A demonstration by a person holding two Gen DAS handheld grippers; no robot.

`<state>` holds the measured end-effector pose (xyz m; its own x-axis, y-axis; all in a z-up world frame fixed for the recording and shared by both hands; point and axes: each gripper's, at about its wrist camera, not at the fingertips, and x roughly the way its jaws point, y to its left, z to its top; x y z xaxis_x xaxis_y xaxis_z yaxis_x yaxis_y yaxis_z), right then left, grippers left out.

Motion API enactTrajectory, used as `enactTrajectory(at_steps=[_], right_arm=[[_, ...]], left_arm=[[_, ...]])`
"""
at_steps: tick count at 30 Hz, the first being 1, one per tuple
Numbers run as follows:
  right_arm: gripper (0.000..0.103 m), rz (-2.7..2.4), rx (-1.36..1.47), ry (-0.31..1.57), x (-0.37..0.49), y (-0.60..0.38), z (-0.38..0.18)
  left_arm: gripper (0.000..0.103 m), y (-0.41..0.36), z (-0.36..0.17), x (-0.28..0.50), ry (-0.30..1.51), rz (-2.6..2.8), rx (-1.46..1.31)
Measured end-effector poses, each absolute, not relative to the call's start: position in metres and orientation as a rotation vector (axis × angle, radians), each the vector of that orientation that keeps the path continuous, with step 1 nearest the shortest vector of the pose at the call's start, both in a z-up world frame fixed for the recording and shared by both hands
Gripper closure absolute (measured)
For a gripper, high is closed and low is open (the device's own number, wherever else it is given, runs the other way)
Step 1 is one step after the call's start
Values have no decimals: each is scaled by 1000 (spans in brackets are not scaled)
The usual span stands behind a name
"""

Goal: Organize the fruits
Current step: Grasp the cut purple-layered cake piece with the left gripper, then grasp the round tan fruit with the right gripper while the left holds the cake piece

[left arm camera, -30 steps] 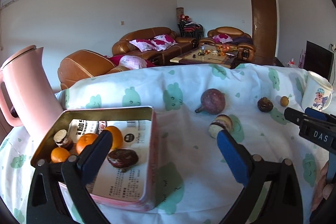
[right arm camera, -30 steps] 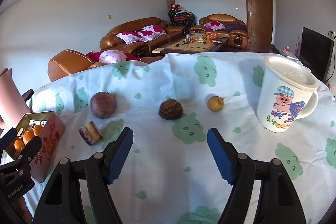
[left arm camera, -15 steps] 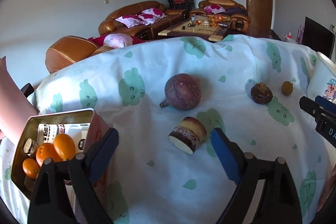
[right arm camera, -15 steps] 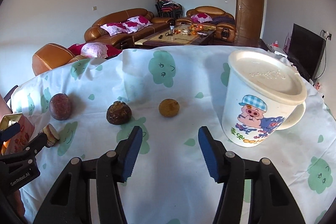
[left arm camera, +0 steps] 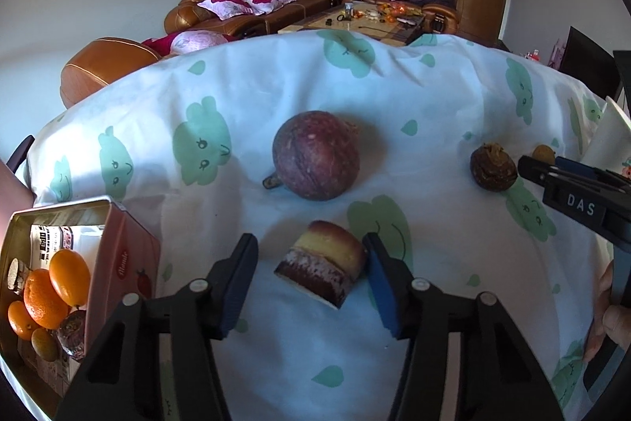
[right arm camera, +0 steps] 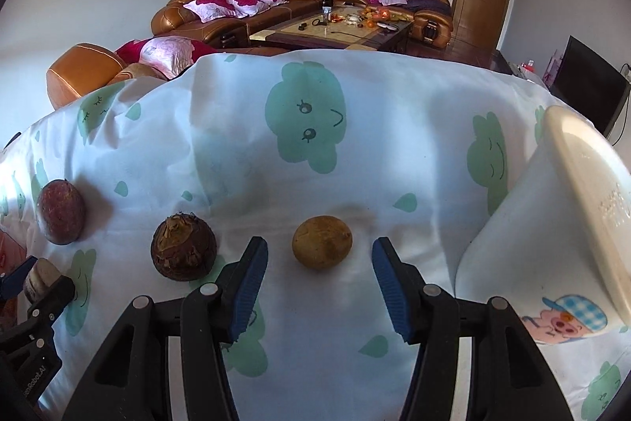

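We are mid-pick: our left gripper (left arm camera: 311, 275) is closing around the cut fruit chunk (left arm camera: 323, 273) near the tablecloth's (left arm camera: 434, 97) left edge, not yet clamped. Our right gripper (right arm camera: 319, 277) stands open around the small yellow-brown fruit (right arm camera: 322, 248). Next, clamp and lift toward the tin (left arm camera: 122, 255).

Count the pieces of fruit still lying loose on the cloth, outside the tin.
4: a cut chunk between the closing left fingers, a purple round fruit behind it, a brown knobbly one, and a small yellow one between the right fingers.
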<state>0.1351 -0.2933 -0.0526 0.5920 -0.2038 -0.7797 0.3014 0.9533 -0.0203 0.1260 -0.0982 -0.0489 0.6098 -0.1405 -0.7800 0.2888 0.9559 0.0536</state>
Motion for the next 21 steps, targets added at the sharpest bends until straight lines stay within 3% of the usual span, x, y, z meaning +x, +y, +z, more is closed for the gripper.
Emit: enactTrajectory(at_steps=[1, 4, 6, 14, 21], right_arm=[[46, -289, 120, 889, 136, -295, -53], [53, -265, 116, 886, 136, -294, -51], [72, -248, 108, 879, 136, -293, -50], [72, -265, 34, 721, 104, -267, -26], [71, -257, -8, 599, 65, -226, -10]], left_arm=[[59, -100, -48, 124, 880, -266, 182], [59, -99, -46, 123, 877, -264, 174], [59, -94, -43, 122, 865, -252, 147], [59, -81, -14, 88, 621, -194, 126], [59, -65, -5, 75, 559, -185, 97]])
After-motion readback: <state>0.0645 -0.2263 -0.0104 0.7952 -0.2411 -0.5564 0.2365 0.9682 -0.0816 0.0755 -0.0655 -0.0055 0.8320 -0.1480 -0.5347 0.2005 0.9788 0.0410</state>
